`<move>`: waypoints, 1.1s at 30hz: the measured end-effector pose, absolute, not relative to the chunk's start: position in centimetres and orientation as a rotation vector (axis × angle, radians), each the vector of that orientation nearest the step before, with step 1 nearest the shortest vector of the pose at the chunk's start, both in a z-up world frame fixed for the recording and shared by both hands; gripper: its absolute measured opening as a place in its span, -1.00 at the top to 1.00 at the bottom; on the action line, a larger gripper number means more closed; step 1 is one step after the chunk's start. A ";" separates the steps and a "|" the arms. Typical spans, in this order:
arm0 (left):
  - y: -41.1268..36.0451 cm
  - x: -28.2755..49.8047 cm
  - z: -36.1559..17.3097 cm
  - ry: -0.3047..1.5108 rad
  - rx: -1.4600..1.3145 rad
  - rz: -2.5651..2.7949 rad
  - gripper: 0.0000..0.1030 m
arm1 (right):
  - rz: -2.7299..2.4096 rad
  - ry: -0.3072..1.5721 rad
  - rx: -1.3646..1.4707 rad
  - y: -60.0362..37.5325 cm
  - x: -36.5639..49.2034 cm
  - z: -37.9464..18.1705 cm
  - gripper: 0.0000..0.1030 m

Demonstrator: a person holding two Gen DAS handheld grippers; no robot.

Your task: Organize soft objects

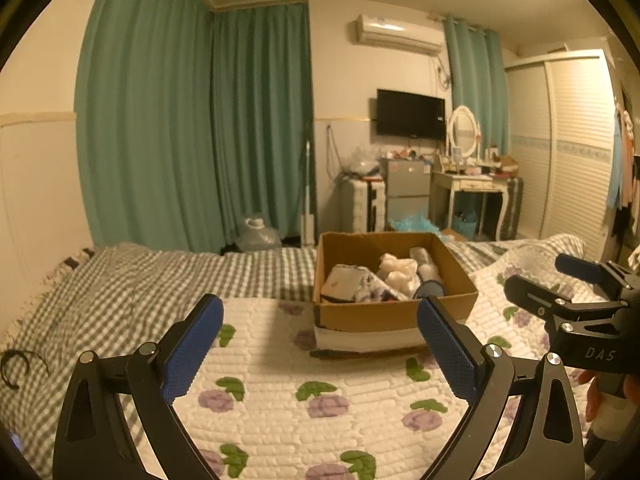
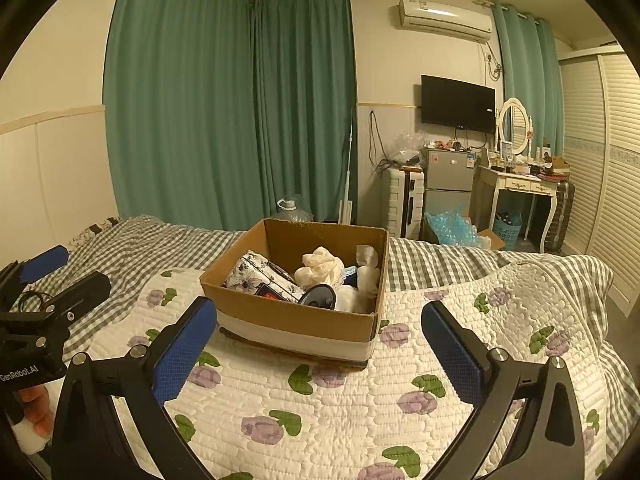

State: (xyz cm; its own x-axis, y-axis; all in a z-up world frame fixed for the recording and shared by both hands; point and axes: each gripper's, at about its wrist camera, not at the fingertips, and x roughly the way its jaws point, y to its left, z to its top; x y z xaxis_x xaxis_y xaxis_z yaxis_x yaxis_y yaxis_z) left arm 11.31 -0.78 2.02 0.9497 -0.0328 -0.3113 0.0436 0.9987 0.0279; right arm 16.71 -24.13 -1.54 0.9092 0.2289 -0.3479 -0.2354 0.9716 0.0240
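A brown cardboard box stands on the flowered white quilt of a bed. Inside lie a floral pouch, a crumpled cream cloth, white soft items and a round blue item. My left gripper is open and empty, just in front of the box. My right gripper is open and empty, also in front of the box. Each gripper shows at the edge of the other's view: the right gripper, the left gripper.
A grey checked blanket covers the bed behind and left of the quilt. A black hair tie lies on it at the left. Green curtains, a suitcase, a small fridge and a dressing table stand beyond the bed.
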 end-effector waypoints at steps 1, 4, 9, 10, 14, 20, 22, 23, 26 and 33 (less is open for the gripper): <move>-0.8 11.3 2.0 0.317 0.035 -0.039 -0.93 | 0.238 0.357 -0.019 -24.1 16.7 -1.5 -1.00; -0.7 11.3 1.9 0.319 0.036 -0.038 -0.93 | 0.238 0.361 -0.020 -24.2 16.8 -1.7 -1.00; -0.6 11.4 1.9 0.319 0.040 -0.032 -0.93 | 0.238 0.365 -0.020 -24.2 16.8 -1.9 -1.00; -0.6 11.4 1.9 0.320 0.040 -0.032 -0.93 | 0.238 0.366 -0.020 -24.2 16.8 -2.0 -1.00; -0.6 11.3 1.8 0.320 0.044 -0.031 -0.93 | 0.238 0.365 -0.020 -24.2 16.8 -2.0 -1.00; -0.5 11.3 1.9 0.323 0.044 -0.028 -0.93 | 0.234 0.367 -0.015 -24.3 17.0 -2.1 -1.00; -0.5 11.3 1.9 0.324 0.043 -0.028 -0.93 | 0.233 0.366 -0.015 -24.3 17.0 -2.1 -1.00; -0.5 11.3 1.9 0.324 0.043 -0.028 -0.93 | 0.234 0.366 -0.015 -24.3 17.0 -2.1 -1.00; -0.5 11.3 1.9 0.325 0.043 -0.027 -0.93 | 0.234 0.366 -0.016 -24.3 17.0 -2.1 -1.00; -0.5 11.3 1.9 0.325 0.044 -0.027 -0.93 | 0.234 0.369 -0.012 -24.4 17.1 -2.2 -1.00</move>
